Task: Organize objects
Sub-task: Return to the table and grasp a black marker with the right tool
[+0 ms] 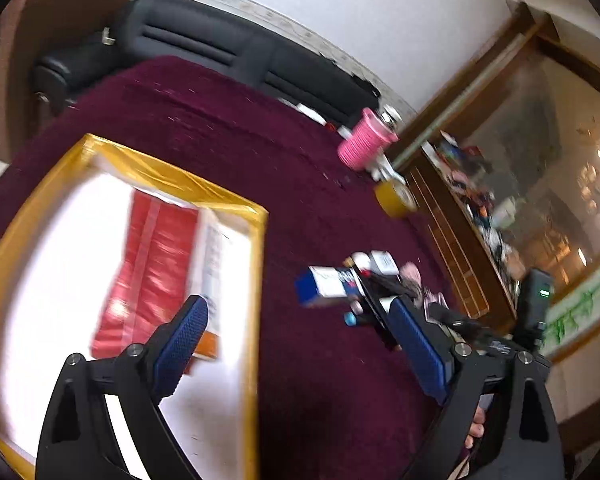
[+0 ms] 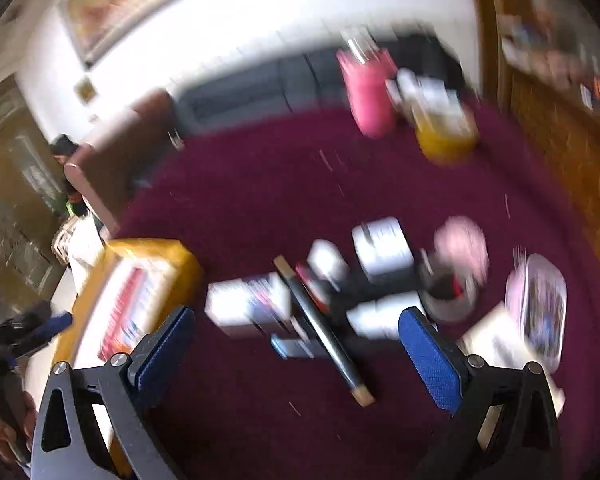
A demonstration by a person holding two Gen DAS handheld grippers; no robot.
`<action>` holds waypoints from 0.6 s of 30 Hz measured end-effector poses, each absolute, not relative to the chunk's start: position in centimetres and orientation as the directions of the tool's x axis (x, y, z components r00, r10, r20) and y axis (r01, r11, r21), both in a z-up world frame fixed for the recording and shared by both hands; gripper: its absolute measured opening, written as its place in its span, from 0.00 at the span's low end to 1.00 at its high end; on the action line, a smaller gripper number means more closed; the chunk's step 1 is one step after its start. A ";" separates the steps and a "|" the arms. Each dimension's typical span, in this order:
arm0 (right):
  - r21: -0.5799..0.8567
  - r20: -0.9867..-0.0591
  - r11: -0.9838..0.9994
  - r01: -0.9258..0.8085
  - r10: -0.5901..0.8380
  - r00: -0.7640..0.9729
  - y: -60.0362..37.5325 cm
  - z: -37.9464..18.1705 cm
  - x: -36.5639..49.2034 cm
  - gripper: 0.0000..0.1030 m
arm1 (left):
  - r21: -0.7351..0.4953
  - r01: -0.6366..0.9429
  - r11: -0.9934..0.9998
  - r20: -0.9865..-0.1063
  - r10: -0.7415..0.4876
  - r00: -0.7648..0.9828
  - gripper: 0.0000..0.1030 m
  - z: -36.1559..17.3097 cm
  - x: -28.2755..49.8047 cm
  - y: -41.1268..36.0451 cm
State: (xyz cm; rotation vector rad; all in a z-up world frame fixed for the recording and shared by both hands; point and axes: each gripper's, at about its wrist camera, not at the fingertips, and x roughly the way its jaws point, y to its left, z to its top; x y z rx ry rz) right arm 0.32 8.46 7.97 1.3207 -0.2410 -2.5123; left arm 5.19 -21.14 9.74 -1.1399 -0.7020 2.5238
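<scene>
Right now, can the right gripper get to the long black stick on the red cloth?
Probably yes. The right gripper is open and empty, and the long black stick lies on top of the pile right ahead, with nothing covering it.

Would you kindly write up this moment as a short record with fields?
surface: maroon cloth
box: yellow-edged white box, at the left in both views
box contents: red packet lying flat inside
loose pile: blue-and-white carton, long dark stick, small white boxes, on the cloth right of the box
far edge: pink spool, yellow tape roll
left claw: open, nothing between the pads
right claw: open, above the pile, holding nothing
image quality: right view blurred
</scene>
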 end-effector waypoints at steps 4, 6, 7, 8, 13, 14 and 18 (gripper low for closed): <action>0.202 -0.793 -0.959 0.199 -0.279 -0.542 8.2 6.6 1.0 1.00 | -0.448 -0.118 -0.886 -0.667 0.419 -0.616 0.89 9.5 5.1 -17.5; 0.160 -0.789 -0.958 0.236 -0.268 -0.553 7.0 6.7 0.8 0.99 | -0.377 -0.151 -0.914 -0.689 0.386 -0.614 0.89 9.6 5.3 -16.2; 0.134 -0.785 -0.956 0.260 -0.263 -0.561 6.0 6.8 0.7 0.98 | -0.343 -0.163 -0.925 -0.695 0.367 -0.618 0.89 9.8 5.5 -15.6; 0.110 -0.784 -0.954 0.279 -0.256 -0.566 5.2 6.7 0.6 0.96 | -0.310 -0.176 -0.934 -0.699 0.349 -0.624 0.89 10.0 5.7 -15.1; 0.024 -0.830 -0.940 0.342 -0.209 -0.517 1.9 4.1 -2.2 0.50 | -0.175 -0.252 -0.952 -0.702 0.300 -0.645 0.89 10.9 6.6 -13.8; 0.009 -0.835 -0.940 0.342 -0.196 -0.514 1.7 3.7 -2.5 0.47 | -0.133 -0.278 -0.951 -0.703 0.288 -0.651 0.89 11.0 6.7 -13.3; -0.021 -0.840 -0.943 0.333 -0.165 -0.518 0.9 2.5 -4.0 0.29 | -0.020 -0.361 -0.932 -0.702 0.271 -0.658 0.89 10.9 6.4 -11.5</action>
